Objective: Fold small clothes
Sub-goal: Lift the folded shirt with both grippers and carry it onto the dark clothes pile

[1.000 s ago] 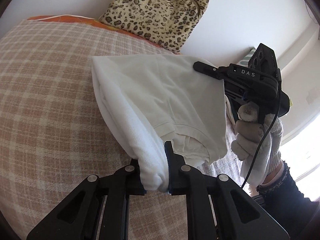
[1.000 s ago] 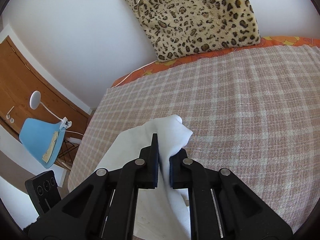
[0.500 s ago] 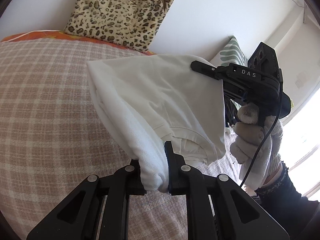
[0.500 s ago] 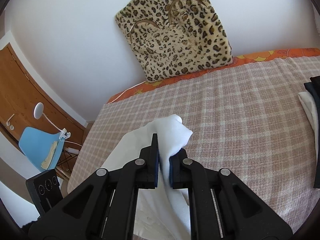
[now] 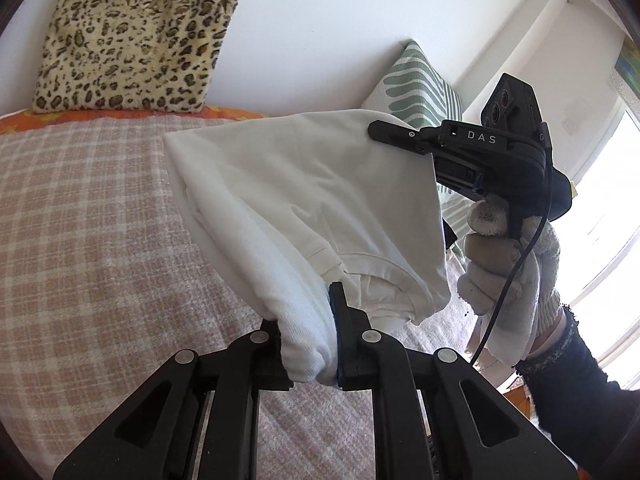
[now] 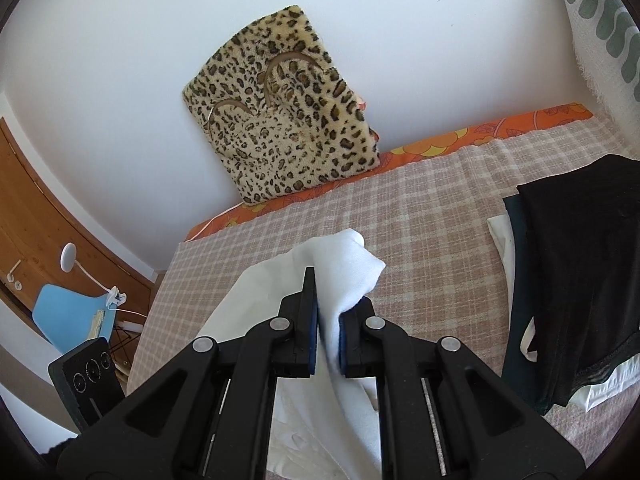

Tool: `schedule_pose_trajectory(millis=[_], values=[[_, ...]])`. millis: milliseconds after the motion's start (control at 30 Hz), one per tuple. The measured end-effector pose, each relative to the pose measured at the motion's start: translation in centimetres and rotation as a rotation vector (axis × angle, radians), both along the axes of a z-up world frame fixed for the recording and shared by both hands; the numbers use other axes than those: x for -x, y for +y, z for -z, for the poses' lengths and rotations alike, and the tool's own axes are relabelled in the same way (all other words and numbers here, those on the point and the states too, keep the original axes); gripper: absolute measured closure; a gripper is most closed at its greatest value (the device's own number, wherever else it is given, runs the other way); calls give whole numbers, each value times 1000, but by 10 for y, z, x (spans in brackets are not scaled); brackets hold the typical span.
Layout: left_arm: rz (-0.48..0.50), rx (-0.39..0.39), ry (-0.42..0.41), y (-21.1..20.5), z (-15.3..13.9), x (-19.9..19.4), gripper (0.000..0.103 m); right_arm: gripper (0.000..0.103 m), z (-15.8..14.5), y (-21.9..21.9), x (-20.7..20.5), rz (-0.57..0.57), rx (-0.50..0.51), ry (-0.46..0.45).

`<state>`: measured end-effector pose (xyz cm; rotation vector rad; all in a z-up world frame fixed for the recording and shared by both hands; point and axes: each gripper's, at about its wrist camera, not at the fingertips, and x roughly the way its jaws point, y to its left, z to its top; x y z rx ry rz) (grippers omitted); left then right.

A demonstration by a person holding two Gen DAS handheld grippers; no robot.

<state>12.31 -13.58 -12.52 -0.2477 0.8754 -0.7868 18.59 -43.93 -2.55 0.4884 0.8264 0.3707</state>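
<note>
A white garment [image 5: 304, 200] hangs in the air above the checked bed cover [image 5: 88, 240], stretched between both grippers. My left gripper [image 5: 308, 344] is shut on a bunched corner of it at the bottom of the left wrist view. My right gripper [image 5: 384, 130], held in a gloved hand, pinches the opposite corner at upper right. In the right wrist view the right gripper [image 6: 329, 320] is shut on the white garment [image 6: 340, 264], which drapes down to the left.
A leopard-print cushion [image 6: 280, 112] leans on the wall at the bed's head. A stack of folded dark and white clothes [image 6: 576, 272] lies on the bed at right. A green-patterned pillow [image 5: 420, 84] stands at the right. A blue chair [image 6: 64, 316] and a wooden door are off the bed's left.
Both grippers have swung to the right with the garment held between them. The folded stack and the green pillow have come into view.
</note>
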Motion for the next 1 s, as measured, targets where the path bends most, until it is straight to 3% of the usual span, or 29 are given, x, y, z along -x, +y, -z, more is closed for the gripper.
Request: schedule_pose_trajectory(millis=[633, 833, 1000], values=[[192, 13, -126, -159, -40, -26, 91, 95, -46, -167, -1, 186, 137, -76], [226, 13, -138, -207, -34, -34, 91, 95, -44, -214, -13, 222, 174, -80], [243, -14, -150, -238, -20, -40, 91, 95, -23, -239, -32, 227, 198, -48]])
